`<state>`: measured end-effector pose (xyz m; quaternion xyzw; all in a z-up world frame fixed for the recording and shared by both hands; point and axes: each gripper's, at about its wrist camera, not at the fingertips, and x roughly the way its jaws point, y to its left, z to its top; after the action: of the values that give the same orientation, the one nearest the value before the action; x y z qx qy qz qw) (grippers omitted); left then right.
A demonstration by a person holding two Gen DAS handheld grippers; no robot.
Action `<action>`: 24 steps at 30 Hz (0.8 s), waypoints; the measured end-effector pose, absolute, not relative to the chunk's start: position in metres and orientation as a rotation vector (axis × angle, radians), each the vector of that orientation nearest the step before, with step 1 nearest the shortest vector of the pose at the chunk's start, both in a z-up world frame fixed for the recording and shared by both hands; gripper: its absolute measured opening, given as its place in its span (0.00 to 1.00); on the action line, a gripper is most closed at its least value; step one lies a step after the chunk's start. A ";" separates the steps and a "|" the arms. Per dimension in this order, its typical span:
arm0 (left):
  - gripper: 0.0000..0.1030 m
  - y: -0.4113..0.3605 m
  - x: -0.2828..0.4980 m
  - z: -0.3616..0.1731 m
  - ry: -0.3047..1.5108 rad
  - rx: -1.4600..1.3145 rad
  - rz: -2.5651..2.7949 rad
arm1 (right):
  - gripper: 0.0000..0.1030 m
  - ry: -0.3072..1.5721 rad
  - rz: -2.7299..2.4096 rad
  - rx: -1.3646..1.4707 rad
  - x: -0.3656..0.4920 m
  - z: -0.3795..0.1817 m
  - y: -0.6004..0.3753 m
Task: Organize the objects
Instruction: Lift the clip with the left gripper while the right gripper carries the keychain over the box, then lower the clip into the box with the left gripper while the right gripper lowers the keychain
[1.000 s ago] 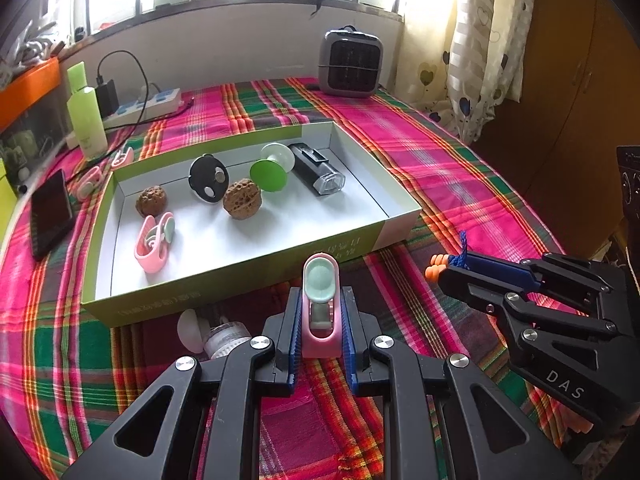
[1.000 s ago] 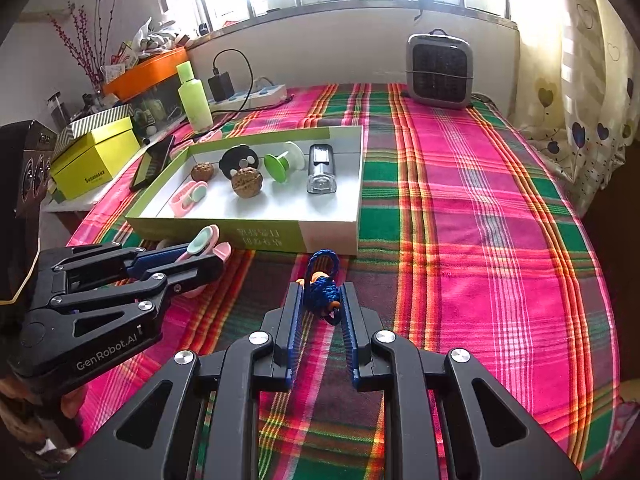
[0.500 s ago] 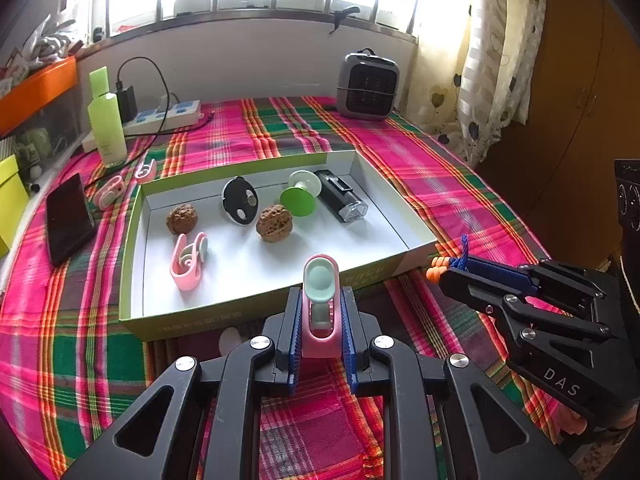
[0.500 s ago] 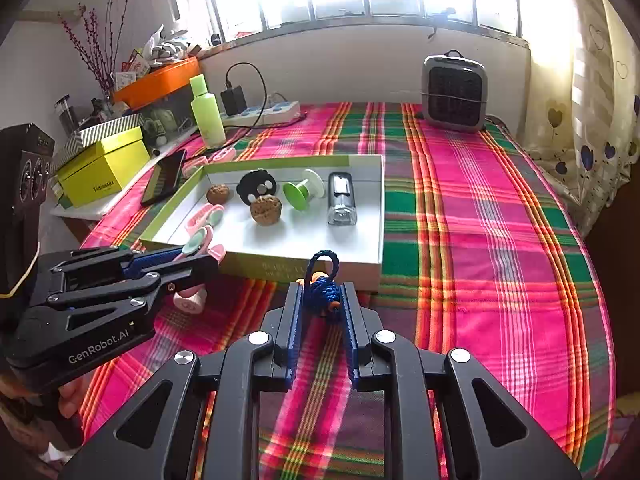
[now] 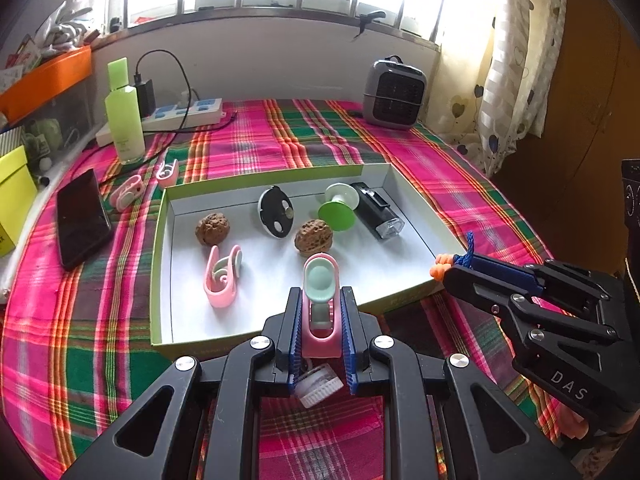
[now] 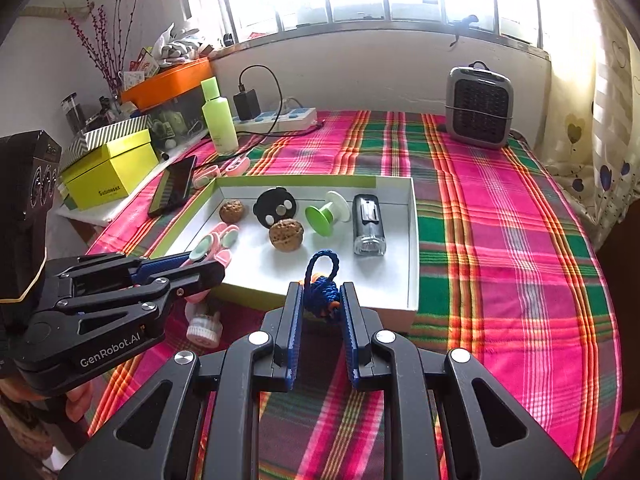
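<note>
My left gripper (image 5: 320,304) is shut on a pink clip with a mint pad (image 5: 321,300), held above the near edge of the shallow green-rimmed box (image 5: 160,264). My right gripper (image 6: 320,304) is shut on a blue and orange knotted cord ball (image 6: 321,298), over the box's near wall (image 6: 256,294). Inside the box lie two walnuts (image 5: 212,229), a black oval disc (image 5: 275,211), a green and white spool (image 5: 338,209), a black lighter-like block (image 5: 379,211) and another pink clip (image 5: 221,276). A white ribbed cap piece (image 5: 318,387) lies on the cloth below my left gripper.
The table carries a pink and green plaid cloth (image 6: 500,240). A phone (image 5: 82,218), two pink clips (image 5: 128,194), a green bottle (image 5: 124,120) and a power strip (image 5: 188,114) sit left and behind the box. A small grey heater (image 5: 394,94) stands at the back right.
Both grippers have risen and come forward toward the box with their objects still held. The box now sits lower and nearer in both views.
</note>
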<state>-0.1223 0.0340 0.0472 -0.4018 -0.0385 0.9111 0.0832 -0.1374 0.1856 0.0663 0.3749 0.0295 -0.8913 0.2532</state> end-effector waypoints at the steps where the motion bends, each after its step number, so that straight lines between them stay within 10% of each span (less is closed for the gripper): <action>1: 0.16 0.032 -0.124 0.047 -0.120 -1.203 2.720 | 0.19 0.081 -2.421 1.020 -0.140 0.066 0.184; 24: 0.16 0.015 -0.167 0.025 -0.142 -1.293 2.721 | 0.19 0.114 -2.336 1.095 -0.184 0.044 0.143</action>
<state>-0.1666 0.0147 0.0247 -0.4280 -0.0471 0.9004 0.0626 -0.1838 0.1435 0.0442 0.4077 0.0423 -0.8695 0.2758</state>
